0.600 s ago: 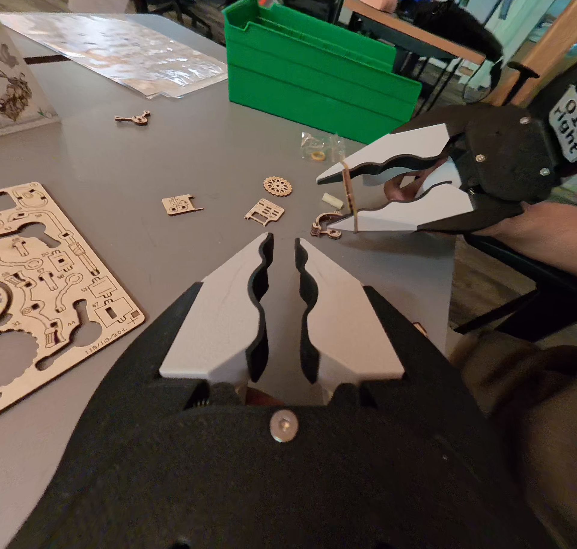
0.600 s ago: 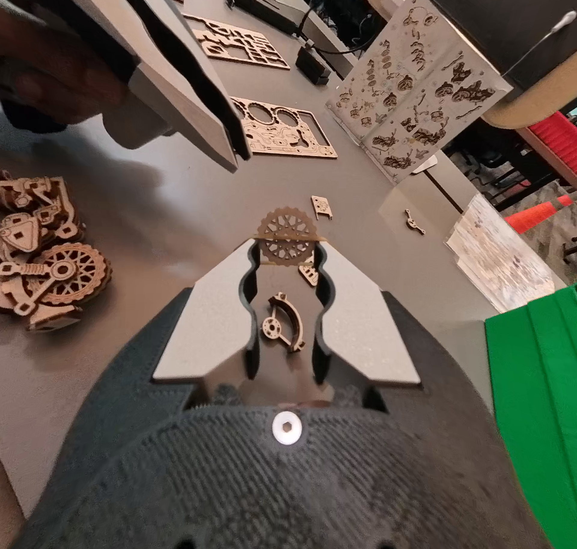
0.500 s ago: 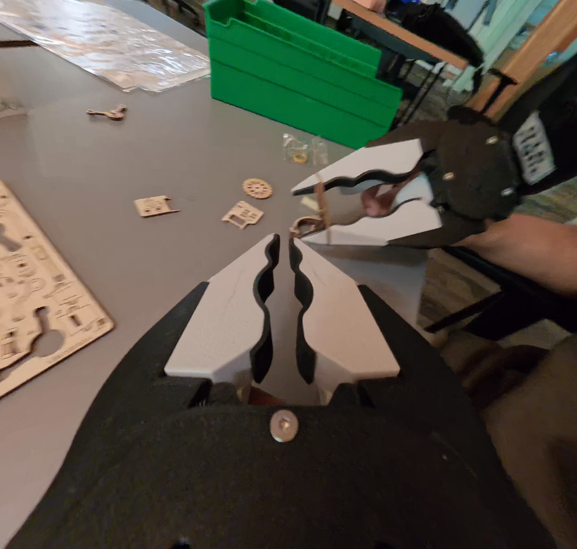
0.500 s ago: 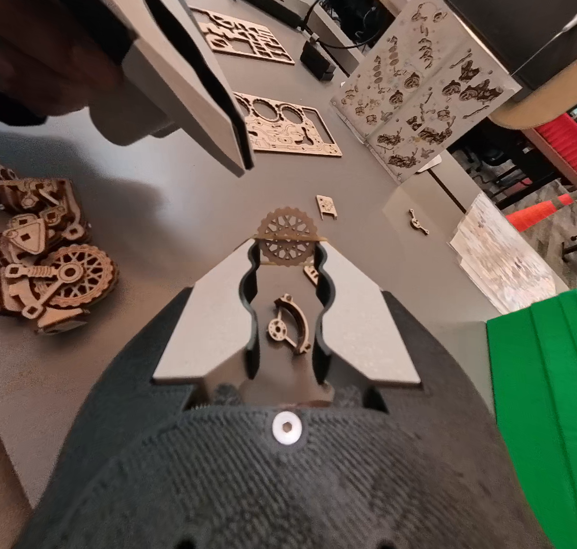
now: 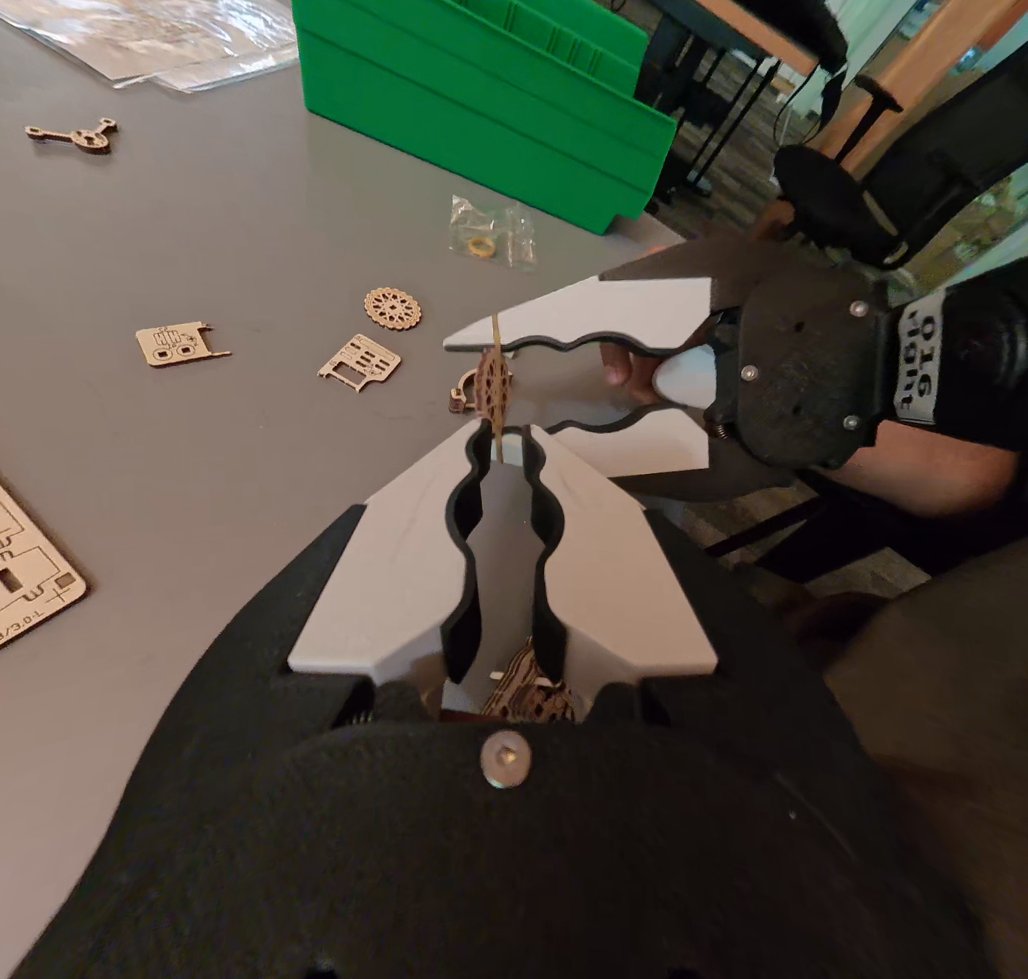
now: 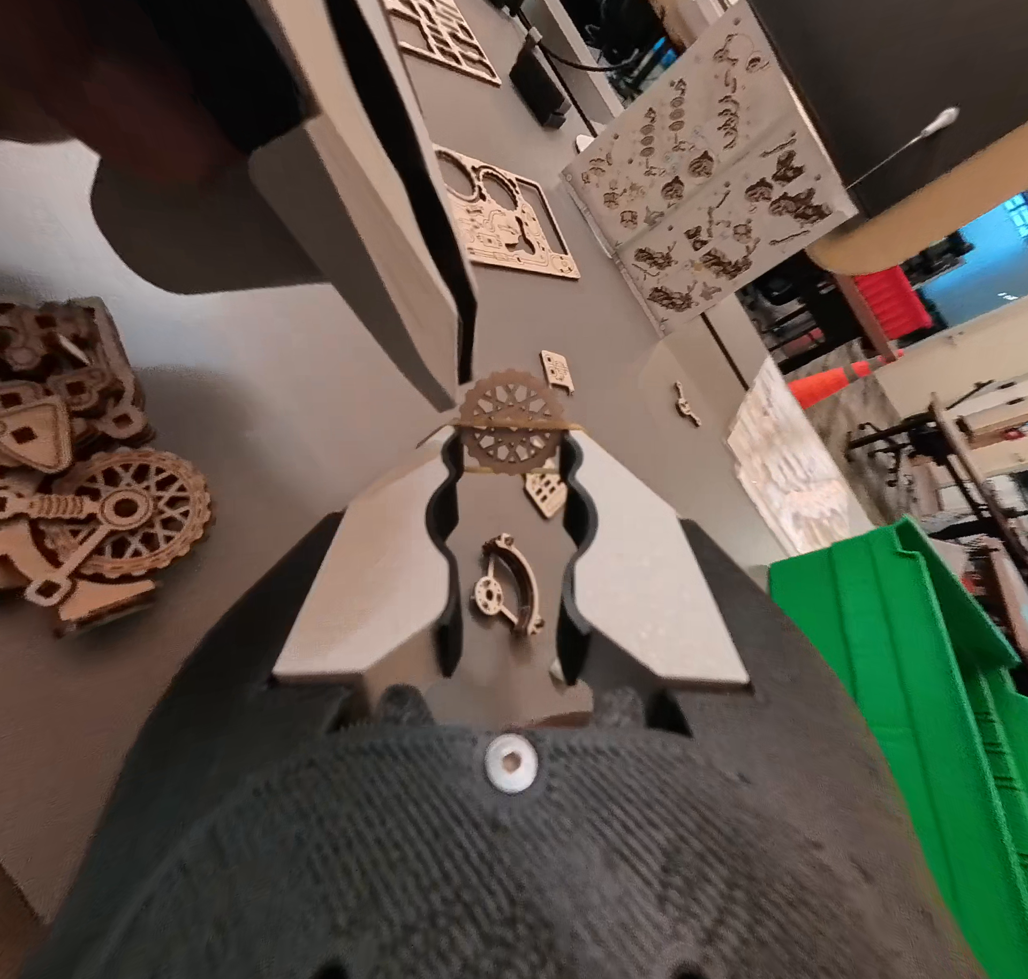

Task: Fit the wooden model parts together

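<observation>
My right gripper (image 6: 512, 440) is shut on a thin wooden stick that carries a small spoked gear (image 6: 510, 429), the stick spanning its two fingertips. In the left wrist view the right gripper (image 5: 500, 390) holds the stick upright above the grey table (image 5: 250, 229), with the gear (image 5: 494, 390) edge-on. My left gripper (image 5: 503, 433) is narrowly open, and the stick's lower end sits between its tips. A partly built wooden model (image 6: 83, 479) lies at the left. A curved wooden piece (image 6: 506, 590) lies on the table under the right gripper.
Loose parts lie on the table: a small gear (image 5: 392, 308), two flat plates (image 5: 181, 343) (image 5: 361, 362), a key-shaped piece (image 5: 72, 134) and a small bag (image 5: 492, 232). A green bin (image 5: 473, 78) stands behind. Cut-out sheets (image 6: 506, 218) and an instruction booklet (image 6: 706, 173) lie farther off. My two grippers' fingertips are within a few centimetres of each other. From the right gripper's tips to the curved wooden piece (image 6: 506, 590) is close to 8 centimeters.
My left gripper has moved up to the right gripper, and its tips now flank the stick's lower end. The right gripper still holds the stick and gear.
</observation>
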Motion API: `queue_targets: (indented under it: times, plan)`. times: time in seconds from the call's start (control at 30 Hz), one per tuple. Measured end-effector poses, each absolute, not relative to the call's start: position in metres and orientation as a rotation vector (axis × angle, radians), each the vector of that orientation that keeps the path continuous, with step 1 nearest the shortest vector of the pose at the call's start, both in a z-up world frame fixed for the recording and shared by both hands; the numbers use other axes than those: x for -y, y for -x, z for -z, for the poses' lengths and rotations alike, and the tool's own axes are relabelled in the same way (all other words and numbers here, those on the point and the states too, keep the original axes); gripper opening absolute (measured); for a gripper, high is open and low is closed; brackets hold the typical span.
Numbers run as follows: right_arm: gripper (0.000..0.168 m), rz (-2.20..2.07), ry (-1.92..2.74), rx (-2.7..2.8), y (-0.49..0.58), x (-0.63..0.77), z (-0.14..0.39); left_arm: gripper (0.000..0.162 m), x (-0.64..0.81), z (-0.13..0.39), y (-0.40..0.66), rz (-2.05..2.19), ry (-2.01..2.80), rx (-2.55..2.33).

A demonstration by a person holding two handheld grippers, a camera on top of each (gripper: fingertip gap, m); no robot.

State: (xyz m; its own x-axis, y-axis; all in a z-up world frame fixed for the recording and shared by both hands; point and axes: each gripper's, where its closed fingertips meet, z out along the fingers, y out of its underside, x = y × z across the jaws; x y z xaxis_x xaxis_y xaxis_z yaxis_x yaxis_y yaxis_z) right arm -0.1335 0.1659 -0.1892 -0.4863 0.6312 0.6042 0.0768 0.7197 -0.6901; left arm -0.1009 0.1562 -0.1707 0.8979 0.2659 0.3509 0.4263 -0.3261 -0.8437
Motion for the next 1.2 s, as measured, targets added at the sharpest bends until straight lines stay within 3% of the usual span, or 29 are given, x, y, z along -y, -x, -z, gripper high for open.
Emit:
queue_targets:
  times: [0.37, 0.6, 0.93, 1.2]
  plan:
    - [0.033, -0.734, 0.557, 1.955, 0.133, -0.163, 0.184, 0.005, -0.155, 0.174, 0.105, 0.173, 1.911, 0.549]
    - [0.033, -0.614, 0.708, 1.980, 0.137, -0.172, 0.196, 0.019, -0.149, 0.161, 0.121, -0.186, 1.913, 0.455]
    - [0.034, -0.542, 0.694, 2.005, 0.133, -0.169, 0.194, 0.006, -0.155, 0.155, 0.113, -0.177, 1.936, 0.406]
    - [0.033, -0.511, 0.628, 2.001, 0.127, -0.158, 0.192, 0.012, -0.168, 0.163, 0.106, -0.242, 2.020, 0.359]
